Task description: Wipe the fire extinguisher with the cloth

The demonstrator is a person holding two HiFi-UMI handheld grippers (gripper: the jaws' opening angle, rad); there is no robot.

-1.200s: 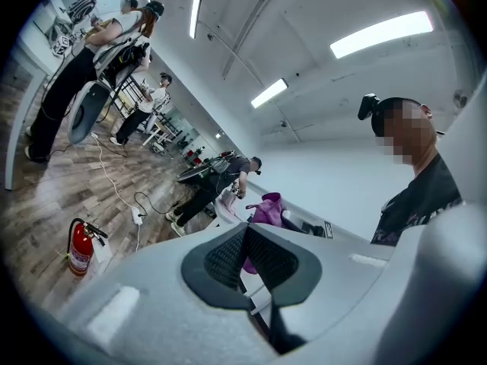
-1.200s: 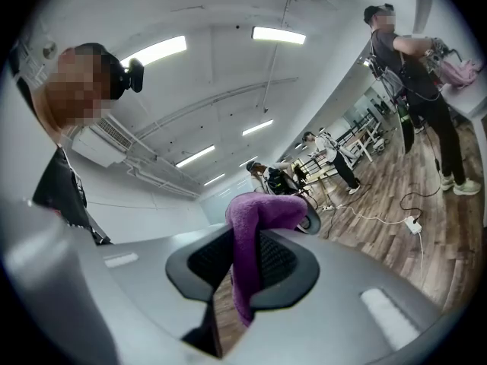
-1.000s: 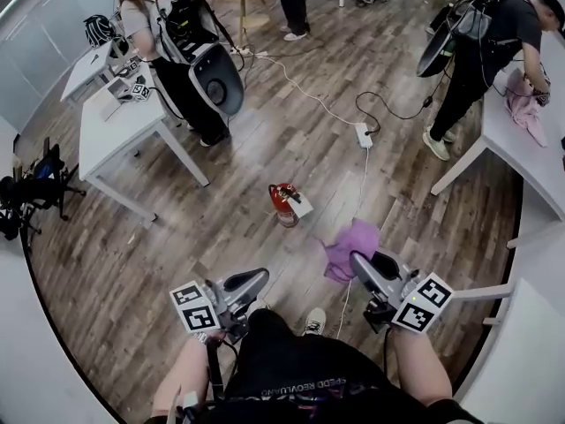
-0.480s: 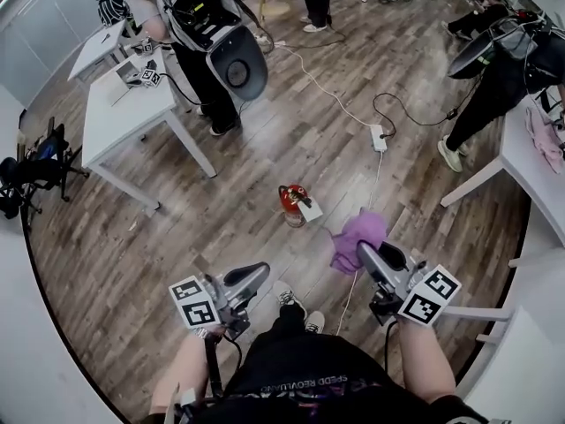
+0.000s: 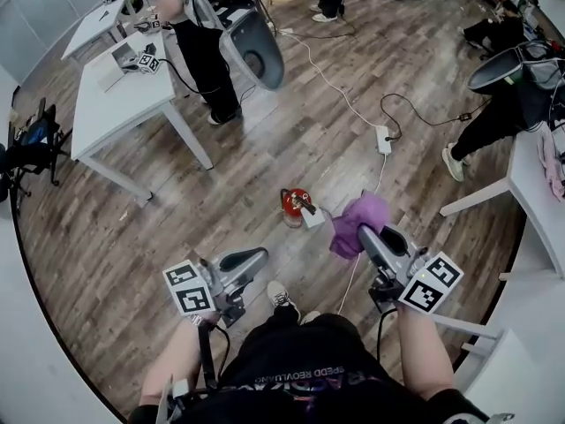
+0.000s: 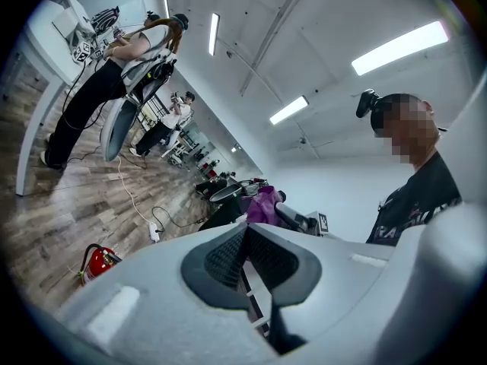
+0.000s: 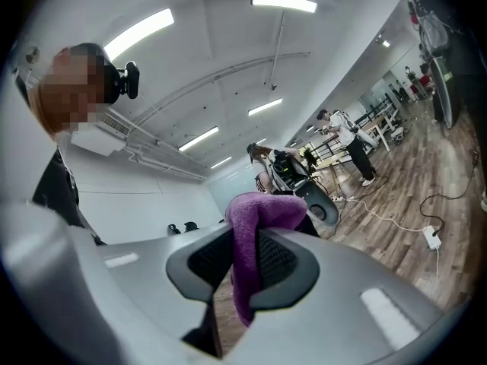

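The small red fire extinguisher (image 5: 296, 207) is on the wooden floor (image 5: 177, 228) near the middle of the head view, with a white tag (image 5: 313, 218) lying against its right side. It appears to stand upright, so its long axis would run up from the floor, though the steep view foreshortens it too much to be sure. The right gripper (image 5: 366, 234) comes in from the lower right, and its fingers (image 7: 280, 261) are clenched on a fold of the purple cloth (image 5: 357, 223), which bunches above the tips and hangs down between the pads. The left gripper (image 5: 259, 257), at lower left, carries nothing: its fingers (image 6: 221, 261) are pressed together. In the head view the extinguisher lies ahead of both grippers, just above and left of the cloth and above and right of the left fingers, so the cloth-bearing right hand is clearly the nearer. The closeness in the picture is deceptive. Both grippers are held out in the air in front of the person's body, while the extinguisher is down on the floor. The wipe has probably not begun. The coming move seems to turn on bringing the cloth down and slightly leftward onto the red body.
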